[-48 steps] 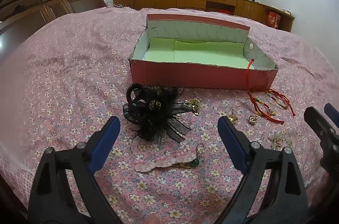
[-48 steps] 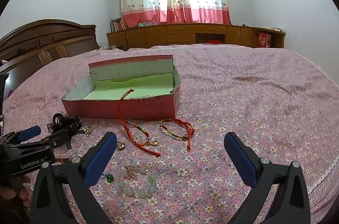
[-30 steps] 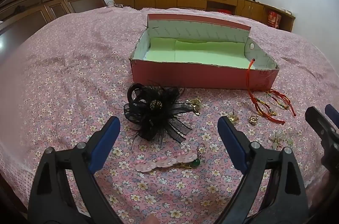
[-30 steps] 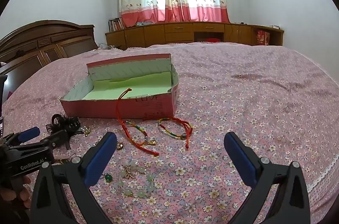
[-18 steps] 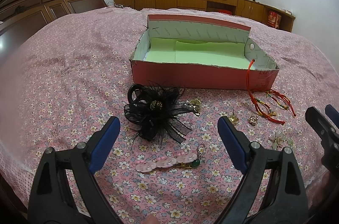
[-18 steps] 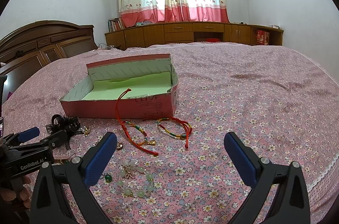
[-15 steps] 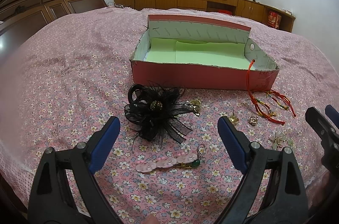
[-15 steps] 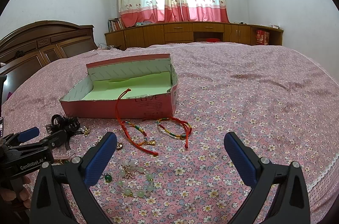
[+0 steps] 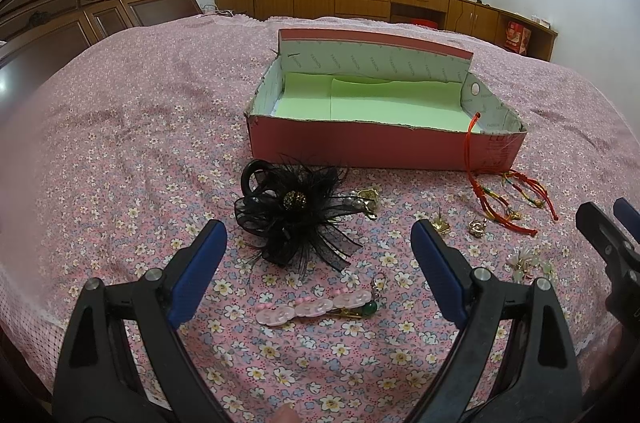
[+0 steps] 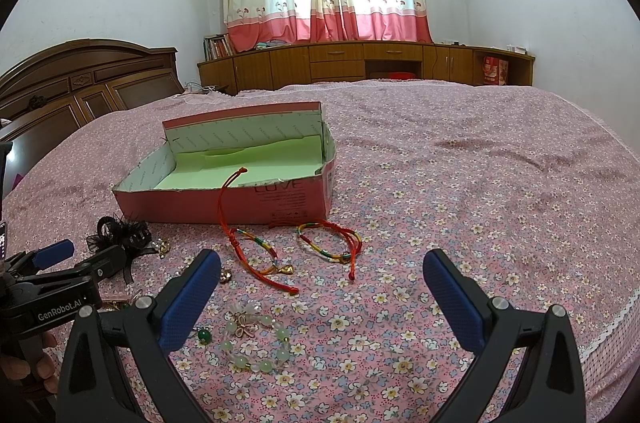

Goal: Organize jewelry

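Both tools above floral pink bedspread (image 9: 120,127)

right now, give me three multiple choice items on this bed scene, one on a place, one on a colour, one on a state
1. Where does the black feather hair flower lie?
A. in the box
B. on the bedspread before the box
C. on the cabinet

2. What colour lines the pink box inside?
A. light green
B. blue
C. black

3. How do both grippers stand?
A. shut on bracelets
B. open, holding nothing
C. one shut

Key: 1 B, it rests before the box's front wall. 2 A, the floor shows green. 3 B, left gripper and right gripper are spread wide.
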A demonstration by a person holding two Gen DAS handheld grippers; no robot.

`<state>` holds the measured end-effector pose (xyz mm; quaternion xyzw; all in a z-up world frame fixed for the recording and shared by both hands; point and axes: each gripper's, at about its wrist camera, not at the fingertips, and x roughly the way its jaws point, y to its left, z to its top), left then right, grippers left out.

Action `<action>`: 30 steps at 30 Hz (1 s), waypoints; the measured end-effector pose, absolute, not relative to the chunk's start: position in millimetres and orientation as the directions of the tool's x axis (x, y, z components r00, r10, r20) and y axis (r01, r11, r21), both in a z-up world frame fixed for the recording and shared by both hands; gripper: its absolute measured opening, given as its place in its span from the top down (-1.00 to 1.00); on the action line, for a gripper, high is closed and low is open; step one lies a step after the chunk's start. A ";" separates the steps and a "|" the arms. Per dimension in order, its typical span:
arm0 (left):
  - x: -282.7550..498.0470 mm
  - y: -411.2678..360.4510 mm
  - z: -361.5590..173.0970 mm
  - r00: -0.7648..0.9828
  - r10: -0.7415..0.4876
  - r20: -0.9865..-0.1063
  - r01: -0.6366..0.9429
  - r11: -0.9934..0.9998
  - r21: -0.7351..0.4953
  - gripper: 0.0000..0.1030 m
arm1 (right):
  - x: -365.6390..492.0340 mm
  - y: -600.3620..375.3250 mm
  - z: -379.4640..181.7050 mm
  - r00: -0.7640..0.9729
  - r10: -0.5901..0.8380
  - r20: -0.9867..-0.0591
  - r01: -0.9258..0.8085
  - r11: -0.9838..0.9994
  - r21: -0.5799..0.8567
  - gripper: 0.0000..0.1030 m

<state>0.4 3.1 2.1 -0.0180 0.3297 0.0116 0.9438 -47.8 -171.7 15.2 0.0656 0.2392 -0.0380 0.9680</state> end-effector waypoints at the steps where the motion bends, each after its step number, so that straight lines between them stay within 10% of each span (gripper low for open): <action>1: 0.4 2.9 2.0 0.782 0.010 -0.623 -0.034 0.999 -0.026 -0.68 | -47.8 -171.7 15.2 0.883 -0.042 -0.468 0.105 0.989 0.109 -1.00; 30: 0.3 2.9 2.1 0.783 0.010 -0.622 -0.033 0.999 -0.025 -0.68 | -48.0 -173.0 13.8 0.881 -0.040 -0.471 0.106 0.988 0.114 -1.00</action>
